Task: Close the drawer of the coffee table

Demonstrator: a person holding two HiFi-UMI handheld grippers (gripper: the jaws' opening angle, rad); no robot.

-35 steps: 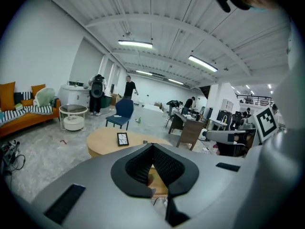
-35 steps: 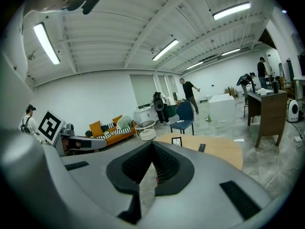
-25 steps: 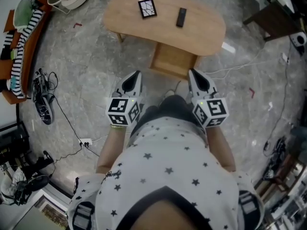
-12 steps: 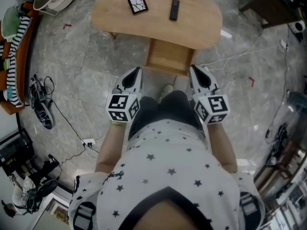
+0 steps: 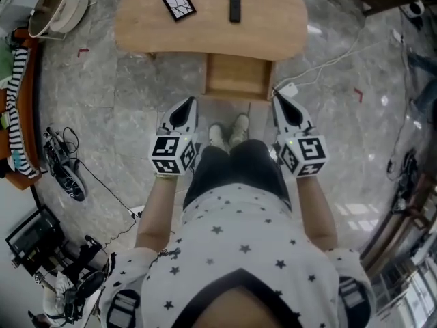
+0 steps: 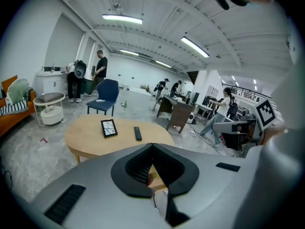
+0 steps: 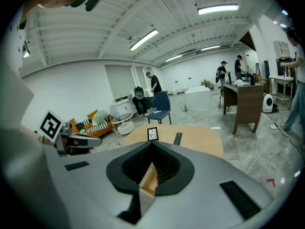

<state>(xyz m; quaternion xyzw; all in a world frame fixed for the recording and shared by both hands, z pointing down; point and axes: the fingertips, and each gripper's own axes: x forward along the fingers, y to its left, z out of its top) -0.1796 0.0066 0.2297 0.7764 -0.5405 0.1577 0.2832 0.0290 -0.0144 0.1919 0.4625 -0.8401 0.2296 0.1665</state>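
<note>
The oval wooden desk (image 5: 205, 29) stands on a grey stone floor (image 5: 130, 101), and its drawer (image 5: 235, 77) is pulled out of the near side toward the person, with its bare wooden inside showing from above. On the desk top lie a small dark-framed tablet (image 5: 178, 3) and, just to its right but apart from it, a black remote (image 5: 235, 7). The person stands right in front of the drawer, pale shoes (image 5: 229, 132) just short of its front edge, with one tool in each hand at either side of the legs. The left tongs (image 5: 190, 104) point at the drawer's left front corner and the right tongs (image 5: 278, 100) at its right front corner. Both pairs are pressed together, tip to tip, and hold nothing. Each gripper view shows a sliver of the drawer's wood through the gap behind the meeting jaws. Whether either tip touches the drawer I cannot tell. A white cable (image 5: 328, 63) trails across the floor to the right of the drawer.
</note>
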